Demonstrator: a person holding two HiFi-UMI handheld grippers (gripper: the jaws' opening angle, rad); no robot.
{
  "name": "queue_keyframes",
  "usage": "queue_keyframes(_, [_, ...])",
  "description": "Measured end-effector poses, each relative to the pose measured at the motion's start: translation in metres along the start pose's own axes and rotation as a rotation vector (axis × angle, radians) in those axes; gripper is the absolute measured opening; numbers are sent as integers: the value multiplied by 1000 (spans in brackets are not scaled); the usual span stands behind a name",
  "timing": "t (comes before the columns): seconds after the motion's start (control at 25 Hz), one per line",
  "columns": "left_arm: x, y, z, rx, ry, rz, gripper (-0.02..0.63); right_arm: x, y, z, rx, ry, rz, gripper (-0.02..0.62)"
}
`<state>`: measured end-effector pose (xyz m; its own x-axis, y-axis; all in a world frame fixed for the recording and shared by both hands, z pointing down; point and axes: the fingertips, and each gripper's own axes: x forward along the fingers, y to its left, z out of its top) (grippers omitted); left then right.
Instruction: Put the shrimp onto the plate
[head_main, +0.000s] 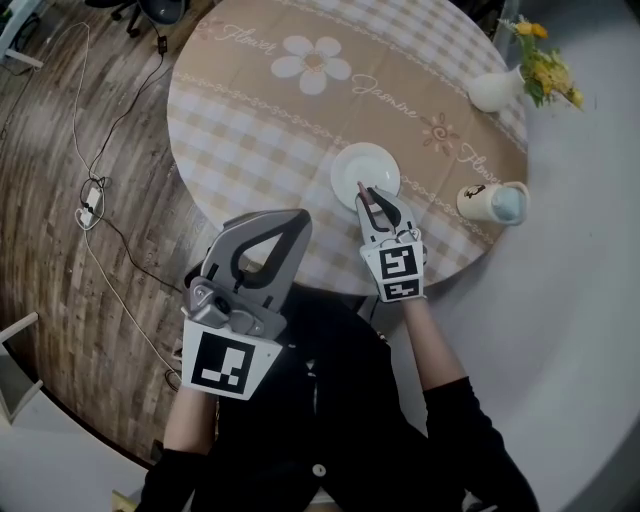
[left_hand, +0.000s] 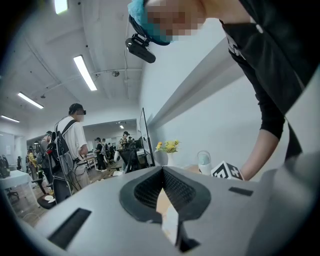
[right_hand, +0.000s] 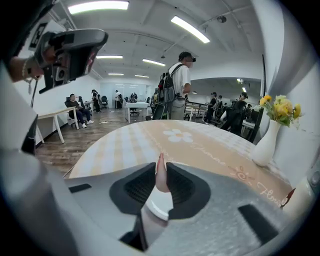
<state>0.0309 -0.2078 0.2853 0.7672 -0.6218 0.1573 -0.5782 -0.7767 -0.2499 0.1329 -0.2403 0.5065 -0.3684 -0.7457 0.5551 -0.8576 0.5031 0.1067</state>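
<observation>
— Head view first: we see our right gripper (head_main: 368, 195) over the white plate (head_main: 355, 165) on the tabletop (head_main: 260, 130).
— Left gripper view: our left gripper (left_hand: 162, 172) is closed and empty.
— Right gripper view: our jaws pinch the shrimp (right_hand: 161, 175) just above the plate.

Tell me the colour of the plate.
White; the plate shows best in the head view.

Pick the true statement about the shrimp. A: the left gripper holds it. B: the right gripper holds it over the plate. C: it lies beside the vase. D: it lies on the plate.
B: the right gripper is shut on the shrimp, with the plate just below.
</observation>
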Motion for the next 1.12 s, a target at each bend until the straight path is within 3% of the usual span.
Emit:
queue_keyframes(0.6, [-4,7,-8,-12,27,39,2,53,2,-48,-109,221,60,54])
queue_keyframes(1.12, [-6,11,-14,-22,40,61,2,66,-1,-61,-40,269,81,54])
